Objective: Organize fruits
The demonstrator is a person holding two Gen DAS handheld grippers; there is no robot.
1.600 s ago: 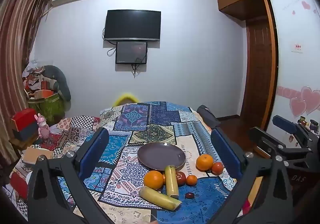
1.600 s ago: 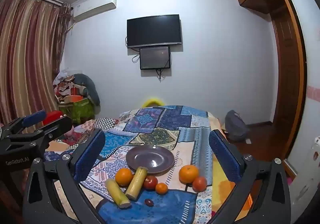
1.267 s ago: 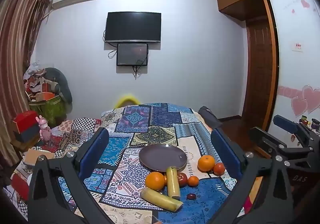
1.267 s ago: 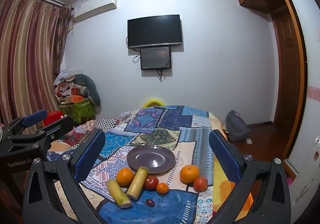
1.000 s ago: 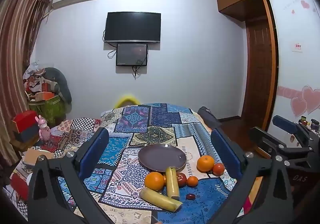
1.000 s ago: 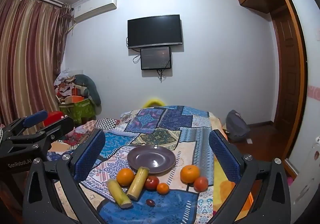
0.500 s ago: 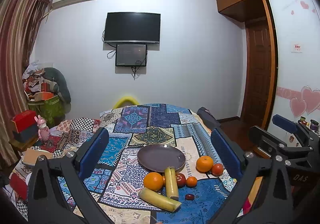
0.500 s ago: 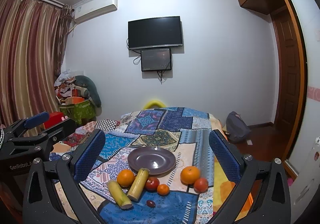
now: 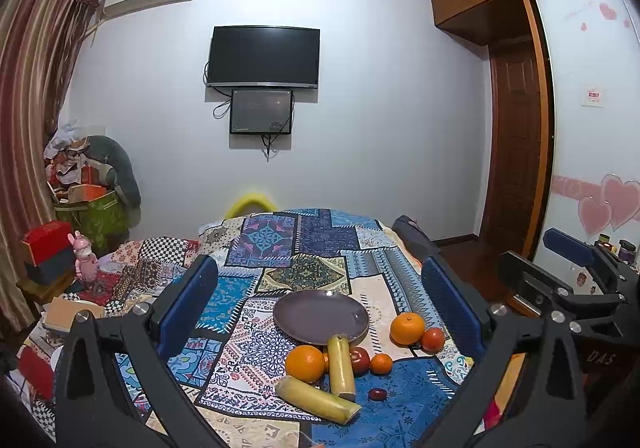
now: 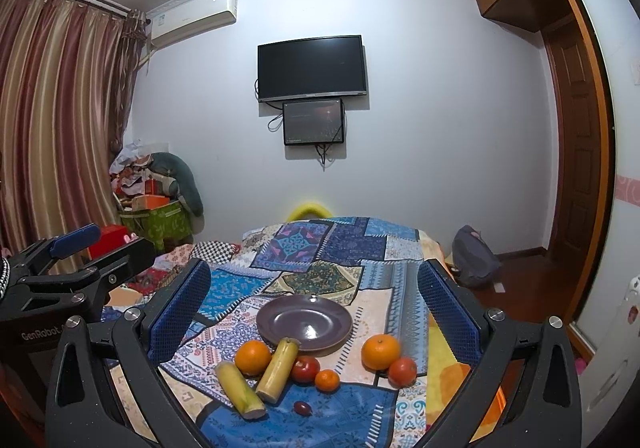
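Holding nothing, each wide-open gripper (image 9: 320, 302) (image 10: 314, 304) faces a bare purple plate (image 9: 308, 308) beside fruits (image 9: 306, 364).

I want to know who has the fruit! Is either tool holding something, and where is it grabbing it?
Nothing is held. The left tool and right tool are both open and empty; the oranges, like the other fruit, lie on the patchwork cloth.

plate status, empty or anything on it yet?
Empty. The purple plate shows a bare surface in both wrist views; the oranges, tomatoes and yellow stalk pieces lie on the patchwork cloth around its near edge.
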